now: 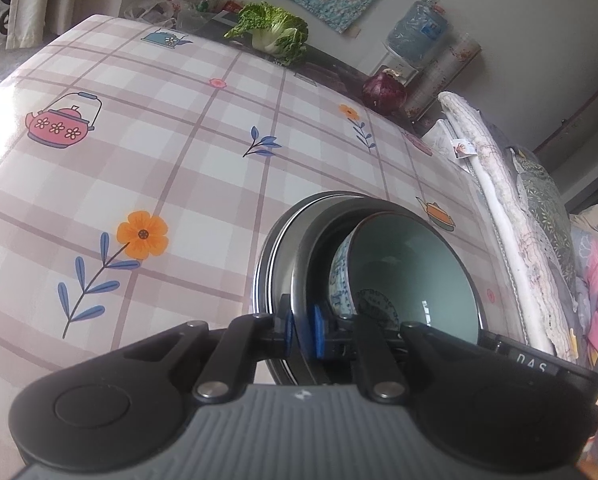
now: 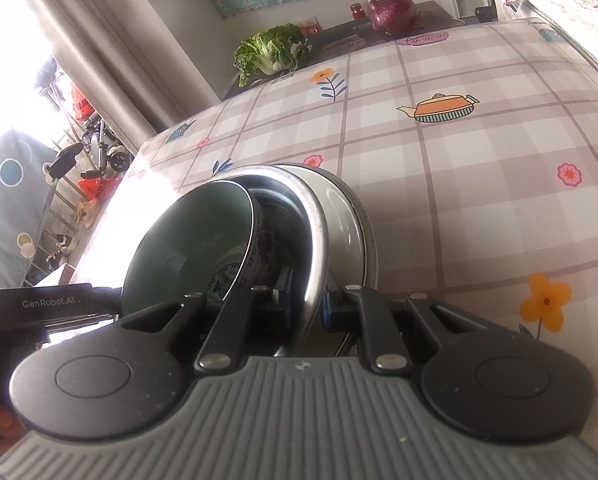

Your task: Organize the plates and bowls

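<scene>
A stack sits on the checked tablecloth: a plate [image 1: 265, 264] at the bottom, a steel bowl [image 1: 311, 240] on it, and a pale green ceramic bowl [image 1: 415, 272] with a blue pattern inside that. My left gripper [image 1: 303, 330] is shut on the steel bowl's rim, one side. My right gripper [image 2: 307, 300] is shut on the same steel bowl's [image 2: 315, 224] rim from the opposite side. The ceramic bowl [image 2: 187, 240] and the plate [image 2: 355, 220] also show in the right wrist view. The other gripper's body [image 2: 47, 308] shows at the left there.
A cabbage [image 1: 271, 32] and a red onion [image 1: 383, 91] lie on a dark surface past the table's far edge. Folded quilts [image 1: 511, 200] are piled along the table's right side. The tablecloth [image 2: 479, 168] stretches beyond the stack.
</scene>
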The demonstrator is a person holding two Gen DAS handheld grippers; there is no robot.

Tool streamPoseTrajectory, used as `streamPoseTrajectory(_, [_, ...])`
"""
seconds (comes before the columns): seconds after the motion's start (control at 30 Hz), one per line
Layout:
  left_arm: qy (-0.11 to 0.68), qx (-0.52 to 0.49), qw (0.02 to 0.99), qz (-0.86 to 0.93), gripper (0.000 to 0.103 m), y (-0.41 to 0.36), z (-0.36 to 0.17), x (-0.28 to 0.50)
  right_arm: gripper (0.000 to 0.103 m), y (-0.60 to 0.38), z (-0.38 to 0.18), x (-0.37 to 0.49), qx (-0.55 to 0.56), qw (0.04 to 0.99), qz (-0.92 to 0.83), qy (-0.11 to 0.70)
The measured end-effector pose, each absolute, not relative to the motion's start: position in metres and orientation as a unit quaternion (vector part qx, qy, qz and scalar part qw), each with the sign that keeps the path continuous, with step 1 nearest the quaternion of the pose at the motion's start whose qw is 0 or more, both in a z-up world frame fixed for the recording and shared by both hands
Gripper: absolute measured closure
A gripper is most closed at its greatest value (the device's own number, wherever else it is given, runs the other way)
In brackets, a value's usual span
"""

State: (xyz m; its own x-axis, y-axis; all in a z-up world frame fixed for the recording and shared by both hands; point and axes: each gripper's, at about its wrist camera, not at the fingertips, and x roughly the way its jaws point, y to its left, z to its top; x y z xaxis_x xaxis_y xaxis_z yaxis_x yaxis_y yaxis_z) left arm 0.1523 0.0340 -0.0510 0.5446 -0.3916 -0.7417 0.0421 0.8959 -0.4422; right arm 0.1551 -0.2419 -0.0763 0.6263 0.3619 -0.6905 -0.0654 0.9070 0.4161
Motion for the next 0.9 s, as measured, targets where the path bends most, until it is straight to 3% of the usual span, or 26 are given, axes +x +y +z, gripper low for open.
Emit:
streamPoseTrajectory(0.17, [0.454, -0.181, 0.862, -0.131, 0.09, 0.033, -0.049, 0.147, 0.091, -0.241, -0.074, 0.15, 0.169, 0.888, 0.12, 0.411])
streamPoseTrajectory(0.37, [0.436, -0.175, 0.875, -0.117, 0.081, 0.034, -0.036, 0.148, 0.082, -0.259, -0.066, 0.148, 0.193, 0.894, 0.112, 0.39])
streamPoseTrajectory(0.43, [0.423, -0.166, 0.885, -0.104, 0.061, 0.036, -0.03, 0.145, 0.076, -0.263, -0.06, 0.146, 0.194, 0.898, 0.111, 0.38])
streamPoseTrajectory(0.47, [0.413, -0.163, 0.891, -0.1, 0.057, 0.038, -0.026, 0.142, 0.07, -0.265, -0.057, 0.144, 0.19, 0.901, 0.105, 0.375])
streamPoseTrajectory(0.5, [0.405, -0.161, 0.895, -0.099, 0.05, 0.04, -0.023, 0.139, 0.055, -0.266, -0.054, 0.142, 0.185, 0.906, 0.099, 0.368])
streamPoseTrajectory(0.53, [0.399, -0.164, 0.896, -0.102, 0.046, 0.043, -0.02, 0.137, 0.049, -0.268, -0.051, 0.139, 0.183, 0.91, 0.096, 0.36])
streamPoseTrajectory(0.77, [0.374, -0.144, 0.911, -0.101, 0.039, 0.046, -0.006, 0.115, 0.044, -0.28, -0.04, 0.116, 0.197, 0.915, 0.099, 0.337])
streamPoseTrajectory(0.9, [0.336, -0.111, 0.931, -0.093, 0.026, 0.046, 0.003, 0.094, 0.031, -0.283, -0.032, 0.091, 0.197, 0.923, 0.097, 0.316])
